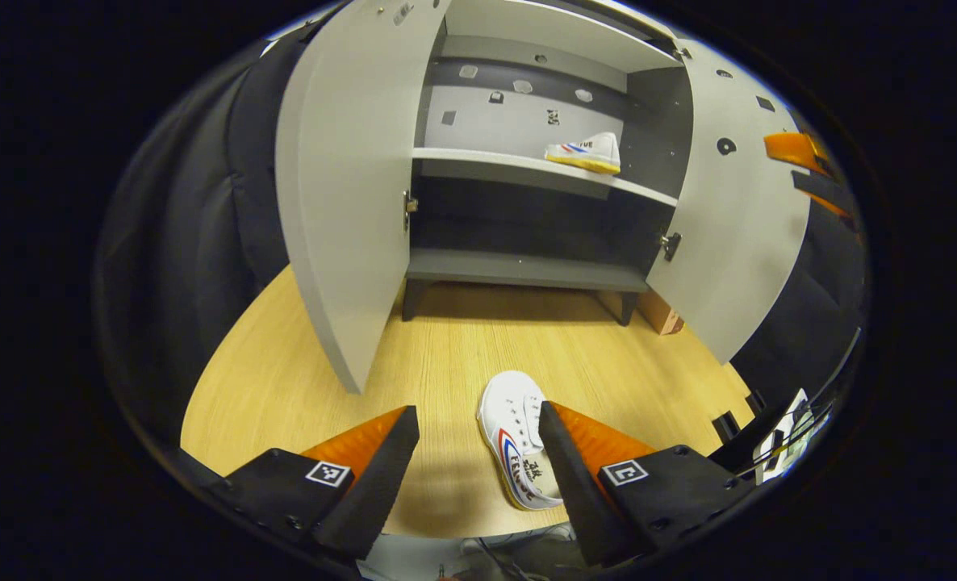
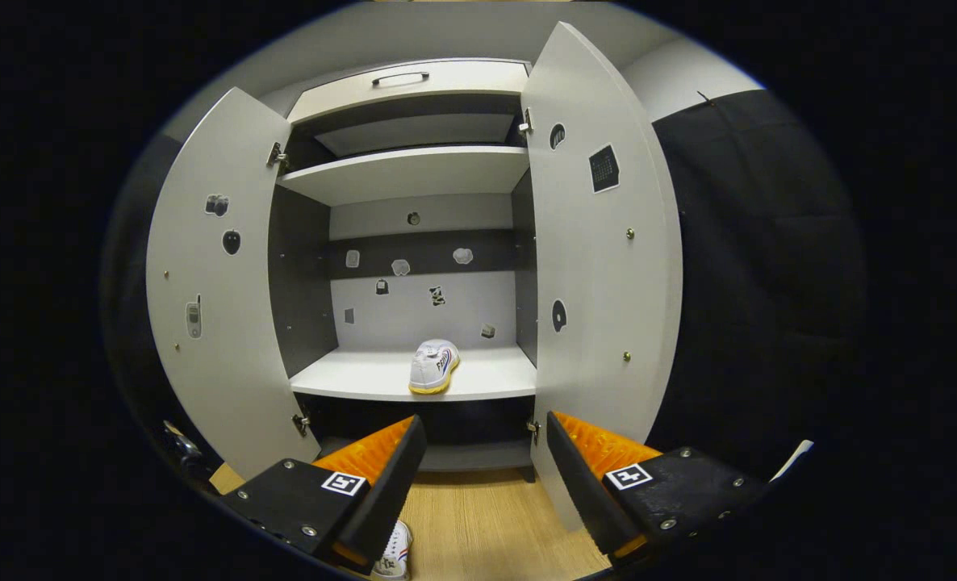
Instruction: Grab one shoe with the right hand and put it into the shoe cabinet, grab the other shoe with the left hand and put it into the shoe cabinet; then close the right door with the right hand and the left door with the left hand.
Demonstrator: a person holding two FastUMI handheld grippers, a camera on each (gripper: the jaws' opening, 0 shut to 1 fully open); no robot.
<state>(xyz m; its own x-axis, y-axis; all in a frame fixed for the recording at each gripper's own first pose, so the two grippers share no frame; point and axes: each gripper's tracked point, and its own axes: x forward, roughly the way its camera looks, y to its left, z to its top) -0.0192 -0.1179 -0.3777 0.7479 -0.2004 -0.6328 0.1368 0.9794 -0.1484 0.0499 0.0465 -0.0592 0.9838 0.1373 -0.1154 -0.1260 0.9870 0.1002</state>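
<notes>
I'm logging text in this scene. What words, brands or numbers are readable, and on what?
Near shoe: side lettering, partly hidden by a finger, not readable whole.
Shelf shoe: lettering too small to read.
Door stickers: too small to read.

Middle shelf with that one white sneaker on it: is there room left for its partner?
Yes. The pale middle shelf lies bare left of the white sneaker, up to the dark side wall. To its right only a narrower strip remains before the open right door.
</notes>
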